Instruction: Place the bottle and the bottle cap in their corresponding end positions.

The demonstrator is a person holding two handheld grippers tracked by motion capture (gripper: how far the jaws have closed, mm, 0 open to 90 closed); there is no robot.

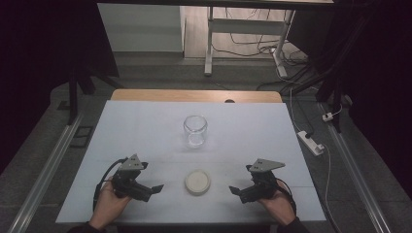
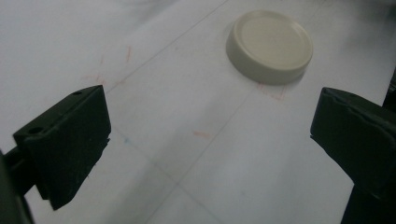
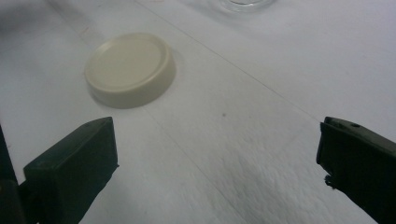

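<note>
Left gripper point(image 1: 154, 188) and right gripper point(image 1: 234, 190) sit low at the near table point(image 1: 145, 126) edge, jaws wide apart, both empty. Cream lid point(image 1: 197, 182) lies flat between them, untouched. Open glass jar point(image 1: 195, 130) stands upright farther back, centre. Looks like nothing done yet: lid to grab, then onto jar

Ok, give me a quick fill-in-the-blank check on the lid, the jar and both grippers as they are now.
1. The cream lid lies flat on the table, ____ the two grippers.
2. The glass jar stands upright with its mouth ____.
3. The left gripper and the right gripper both have jaws ____, holding nothing.

Missing words: between; uncovered; open
</note>
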